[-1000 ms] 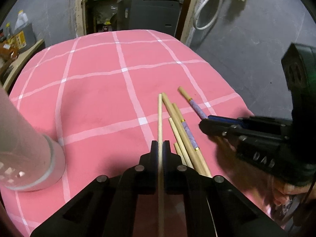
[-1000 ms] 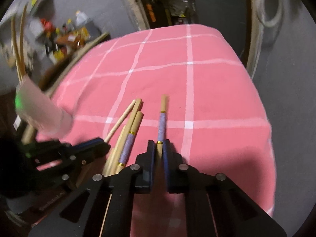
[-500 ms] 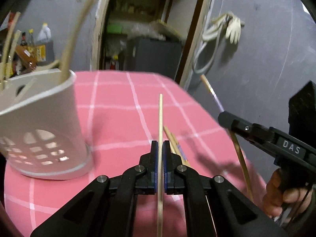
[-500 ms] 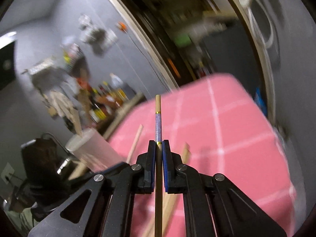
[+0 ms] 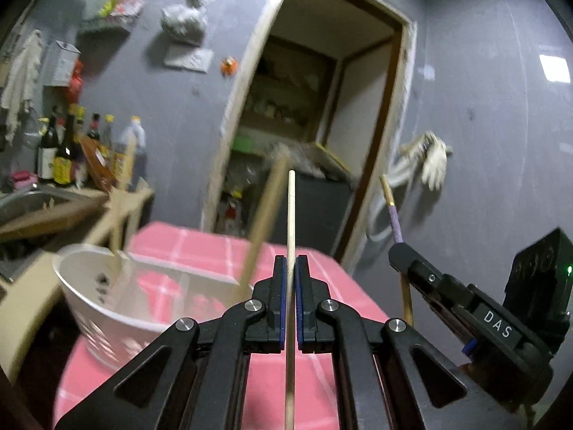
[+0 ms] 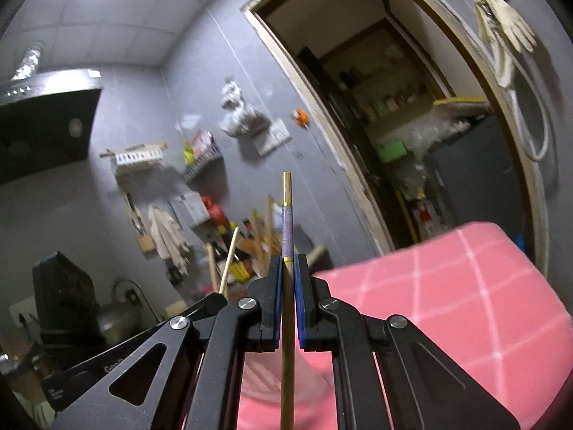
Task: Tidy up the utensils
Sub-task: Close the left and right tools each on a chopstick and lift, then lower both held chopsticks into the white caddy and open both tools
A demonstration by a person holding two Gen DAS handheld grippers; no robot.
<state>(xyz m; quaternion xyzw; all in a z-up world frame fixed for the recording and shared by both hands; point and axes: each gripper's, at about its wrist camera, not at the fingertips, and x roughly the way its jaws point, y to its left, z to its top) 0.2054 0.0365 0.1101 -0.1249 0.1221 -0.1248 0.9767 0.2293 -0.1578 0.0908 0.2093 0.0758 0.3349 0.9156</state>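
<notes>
A: Chopsticks first: where are they?
B: A plain wooden chopstick (image 5: 290,215) stands at frame centre, clamped in the left gripper (image 5: 290,286), jaws pinched tight on it. At lower left sits the white holder (image 5: 107,308) on the pink checked cloth (image 5: 322,261).
A: And the other?
B: The right gripper (image 6: 287,286) is clenched on a purple-banded chopstick (image 6: 287,222), pointing up at centre; in the left view it shows at the right.

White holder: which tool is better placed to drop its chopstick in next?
Probably the left tool: shut on a plain chopstick, with the white holder just below-left. The right tool, shut on the purple-banded chopstick, sits farther from it.
</notes>
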